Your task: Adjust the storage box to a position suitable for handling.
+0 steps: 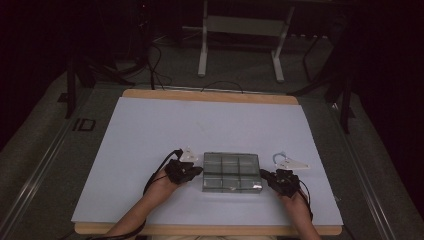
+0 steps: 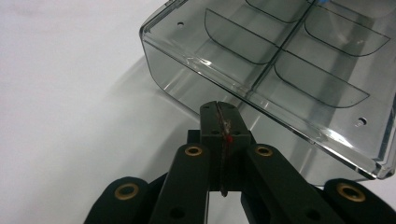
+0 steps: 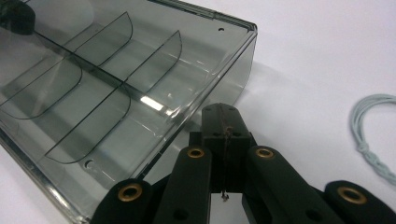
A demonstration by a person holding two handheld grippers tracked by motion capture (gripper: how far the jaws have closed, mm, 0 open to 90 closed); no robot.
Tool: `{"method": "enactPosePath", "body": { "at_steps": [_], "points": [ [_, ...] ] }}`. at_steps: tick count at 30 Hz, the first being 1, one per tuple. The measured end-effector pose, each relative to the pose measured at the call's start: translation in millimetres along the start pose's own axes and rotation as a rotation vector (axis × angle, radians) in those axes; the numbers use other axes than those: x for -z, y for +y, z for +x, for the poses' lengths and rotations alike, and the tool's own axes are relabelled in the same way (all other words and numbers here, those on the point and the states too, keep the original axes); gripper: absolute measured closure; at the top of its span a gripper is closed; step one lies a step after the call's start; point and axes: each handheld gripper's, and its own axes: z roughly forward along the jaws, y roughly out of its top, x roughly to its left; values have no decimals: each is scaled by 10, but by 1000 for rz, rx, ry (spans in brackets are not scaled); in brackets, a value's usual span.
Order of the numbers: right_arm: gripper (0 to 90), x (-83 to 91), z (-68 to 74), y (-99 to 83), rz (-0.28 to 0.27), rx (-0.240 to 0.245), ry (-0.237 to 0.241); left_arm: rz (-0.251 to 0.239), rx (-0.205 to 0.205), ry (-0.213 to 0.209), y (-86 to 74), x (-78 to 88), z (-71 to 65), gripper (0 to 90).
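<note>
Both forearms enter from the near edge, the left gripper (image 1: 186, 171) and right gripper (image 1: 281, 181) flanking one clear compartment box (image 1: 231, 172) lying near-centre on the tabletop (image 1: 150, 130). Each gripper's jaws are pressed together, empty, tips beside a box end wall. The box has six compartments; one pale cord (image 3: 371, 130) lies to its right.

The right gripper (image 3: 223, 111) had its two black jaws pressed together with nothing between them, the tips just beside — perhaps touching — the near wall of a clear grey plastic box with curved dividers (image 3: 116, 88). It stood on a white table surface (image 3: 317, 60); a pale blue coiled cord (image 3: 369, 135) lay at the right.
</note>
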Motion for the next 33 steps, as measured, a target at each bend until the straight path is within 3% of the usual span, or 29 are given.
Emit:
{"method": "enactPosePath", "body": {
  "at_steps": [23,33],
  "points": [
    [900,97,134,-91,10,21,35,-18,6,-26,-163,159,-162,900],
    [900,115,179,-114,9,22,37,-22,6,-33,-198,182,-168,900]
  ]
}}
